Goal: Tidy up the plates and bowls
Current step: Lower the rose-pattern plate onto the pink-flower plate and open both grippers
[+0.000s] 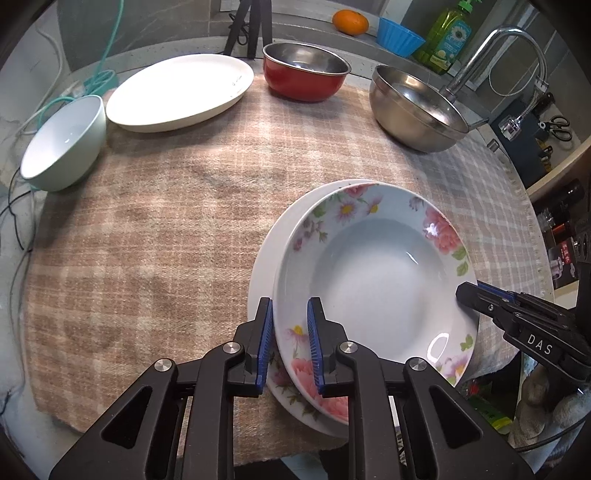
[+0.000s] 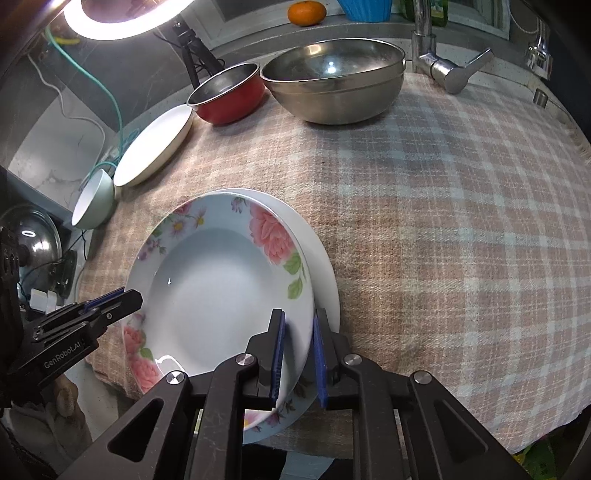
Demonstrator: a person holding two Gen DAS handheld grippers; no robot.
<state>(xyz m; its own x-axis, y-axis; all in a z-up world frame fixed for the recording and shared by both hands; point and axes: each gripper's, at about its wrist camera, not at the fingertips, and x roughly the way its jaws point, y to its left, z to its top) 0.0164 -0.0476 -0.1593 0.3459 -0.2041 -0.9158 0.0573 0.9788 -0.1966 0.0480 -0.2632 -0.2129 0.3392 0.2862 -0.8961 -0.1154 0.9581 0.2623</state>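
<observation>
The left hand-held gripper is seen closed narrowly on the near-left rim of a flowered plate, one blue pad on each face of the rim. The right hand-held gripper is set on the opposite rim of the same plate, its blue pads to either side of the edge; a thin gap seems to be left on the outer side, so a firm pinch cannot be told from the right wrist view. The flowered plate is held tilted over a plain white plate, which is laid flat on the checked cloth near the front edge of the bench. The two plates are nested off-centre, the white rim being shown as a crescent beyond the flowered one.

Further back on the cloth, a pale green bowl is placed at the left, with a large white plate just beside it. A red bowl is found behind the middle, and a large steel bowl near the tap. On the ledge behind, an orange, a blue cup and a green bottle are lined up.
</observation>
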